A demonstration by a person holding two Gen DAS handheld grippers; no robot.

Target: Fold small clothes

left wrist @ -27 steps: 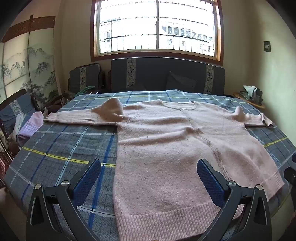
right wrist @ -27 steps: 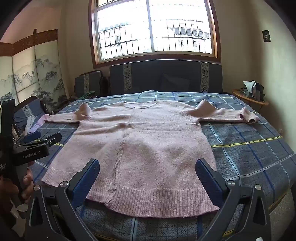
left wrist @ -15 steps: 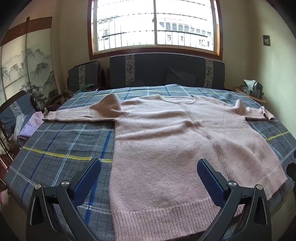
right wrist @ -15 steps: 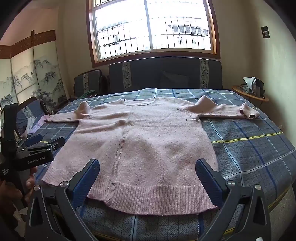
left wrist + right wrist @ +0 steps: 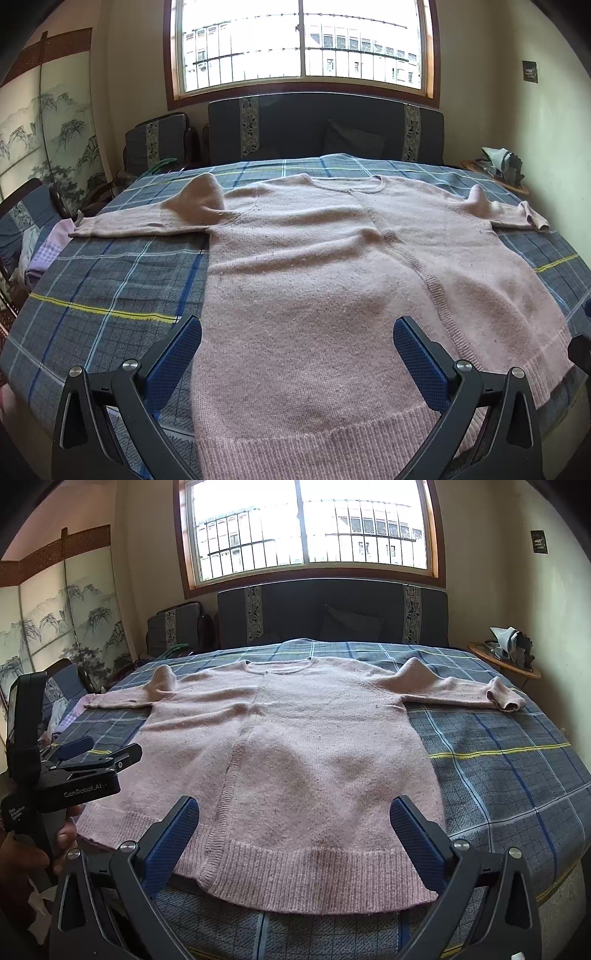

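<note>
My 2 grippers (image 5: pixel 297 354) (image 5: pixel 293 832) hang wide, empty — sweater (image 5: pixel 295 746) lies ahead, hem nearest, collar far — right gripper nearer center.

A: The pink sweater (image 5: pixel 295 753) looks like soft, fuzzy matt knit, with a ribbed band at the hem.

B: And the bed cover (image 5: pixel 509 775)?

A: Flat woven plaid cloth, matt, a finer weave than the knit.

B: The right tool (image 5: pixel 294 830)?

A: Matt black plastic arms, blue pads (image 5: pixel 170 843) with a fine grid texture, shiny metal rivets. The left tool (image 5: pixel 297 352) is the same. The window frame (image 5: pixel 303 86) looks like glossy brown wood.
</note>
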